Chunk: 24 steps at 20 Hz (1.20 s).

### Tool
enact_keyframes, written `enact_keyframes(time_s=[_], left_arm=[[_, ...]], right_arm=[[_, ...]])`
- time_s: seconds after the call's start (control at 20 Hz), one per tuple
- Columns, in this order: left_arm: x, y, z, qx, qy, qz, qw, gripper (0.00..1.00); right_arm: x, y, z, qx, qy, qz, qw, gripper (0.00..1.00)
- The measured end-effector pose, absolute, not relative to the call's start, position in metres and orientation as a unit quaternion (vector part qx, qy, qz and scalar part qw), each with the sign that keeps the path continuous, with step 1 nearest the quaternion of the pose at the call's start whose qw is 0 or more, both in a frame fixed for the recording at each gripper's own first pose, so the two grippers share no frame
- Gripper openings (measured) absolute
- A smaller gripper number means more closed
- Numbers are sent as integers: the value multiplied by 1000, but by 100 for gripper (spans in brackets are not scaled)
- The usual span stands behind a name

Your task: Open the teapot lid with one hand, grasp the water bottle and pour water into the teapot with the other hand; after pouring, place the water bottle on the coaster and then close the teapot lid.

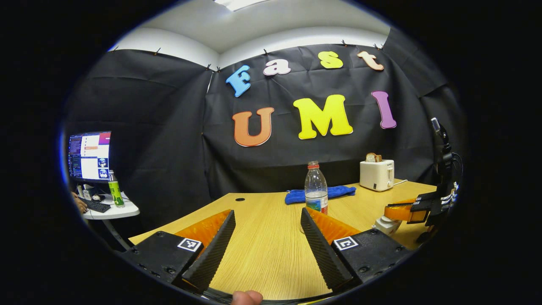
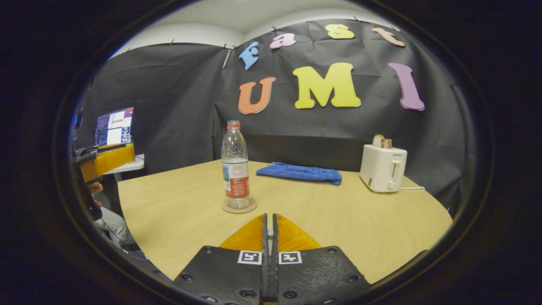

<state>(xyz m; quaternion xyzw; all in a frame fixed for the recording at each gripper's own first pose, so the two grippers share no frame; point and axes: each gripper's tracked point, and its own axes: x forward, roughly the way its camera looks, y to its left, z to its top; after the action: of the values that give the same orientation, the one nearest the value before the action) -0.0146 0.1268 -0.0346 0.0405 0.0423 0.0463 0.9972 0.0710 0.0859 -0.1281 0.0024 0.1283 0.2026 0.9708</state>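
While your left gripper (image 1: 266, 237) hangs over the wooden table (image 1: 262, 250) with its jaws spread wide and nothing between them, the water bottle (image 1: 316, 189) stands upright just right of centre in the left gripper view, ahead of a blue cloth (image 1: 319, 194) and left of a white toaster (image 1: 377, 174). Your right gripper (image 2: 269, 232) shows at the bottom centre of its own view with its fingers pressed together on a small pale piece, probably the lid's knob. Above it, left of centre, the bottle rests on the round coaster (image 2: 239, 206), and at the right edge of the left gripper view what looks like the white teapot (image 1: 387, 224) sits under your right gripper.
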Motion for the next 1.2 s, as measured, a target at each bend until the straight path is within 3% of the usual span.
enact_keyframes(time_s=[0.25, 0.5, 0.7, 0.75, 0.8, 1.0, 1.2], left_arm=[[-15, 120, -34, 31, 42, 46, 998, 97], [-16, 107, -24, 19, 35, 35, 999, 97], [-15, 91, -17, 13, 30, 25, 999, 97], [-14, 86, -15, 12, 28, 22, 999, 97], [-10, 77, -17, 7, 26, 17, 999, 97], [-6, 51, -14, -7, 21, 10, 1000, 97], [-10, 26, -1, -3, 7, -8, 1000, 97]], right_arm=[[71, 88, -129, -4, 123, 198, 972, 0], [68, 83, -119, 16, 117, 187, 975, 9], [64, 70, -93, 42, 98, 166, 980, 48], [61, 63, -86, 42, 91, 154, 983, 70], [58, 55, -77, 38, 84, 141, 986, 77], [32, 18, -39, 10, 45, 77, 996, 96], [-5, -6, -7, -2, 3, 29, 1000, 98]])
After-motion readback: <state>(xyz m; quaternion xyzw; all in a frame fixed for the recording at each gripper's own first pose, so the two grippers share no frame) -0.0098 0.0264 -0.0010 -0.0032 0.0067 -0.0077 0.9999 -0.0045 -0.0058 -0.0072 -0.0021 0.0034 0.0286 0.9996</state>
